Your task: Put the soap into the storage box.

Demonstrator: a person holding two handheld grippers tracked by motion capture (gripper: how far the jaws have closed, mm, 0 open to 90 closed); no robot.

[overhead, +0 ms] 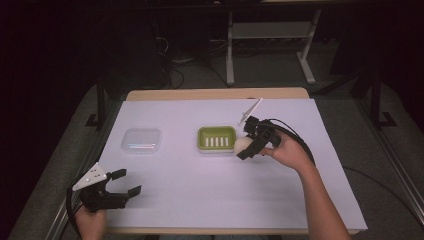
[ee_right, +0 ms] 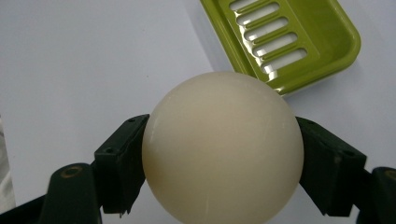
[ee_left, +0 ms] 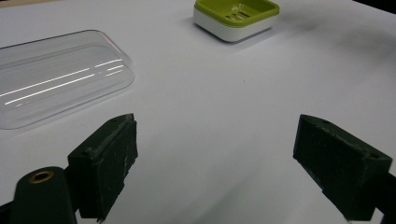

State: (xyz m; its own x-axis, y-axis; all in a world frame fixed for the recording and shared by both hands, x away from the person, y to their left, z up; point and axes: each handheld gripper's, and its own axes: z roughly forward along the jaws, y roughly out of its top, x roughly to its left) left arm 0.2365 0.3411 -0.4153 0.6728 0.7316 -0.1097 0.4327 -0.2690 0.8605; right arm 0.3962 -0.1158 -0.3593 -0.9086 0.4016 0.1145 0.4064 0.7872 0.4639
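Now the right gripper (overhead: pixel 248 145) grips a cream ball-shaped soap (ee_right: pixel 223 147) between its jaws, just beside the green soap dish (overhead: pixel 217 138). Probably next it must lower it inside. The left gripper (overhead: pixel 125 183) rests open.

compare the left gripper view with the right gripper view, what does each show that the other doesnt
Left gripper view alone: the clear plastic lid lying on the white table cover, and the left gripper open over bare cover. Right gripper view alone: the cream ball clamped in the right gripper, held beside the dish. Both share the green soap dish with its slotted floor, and the white cover.
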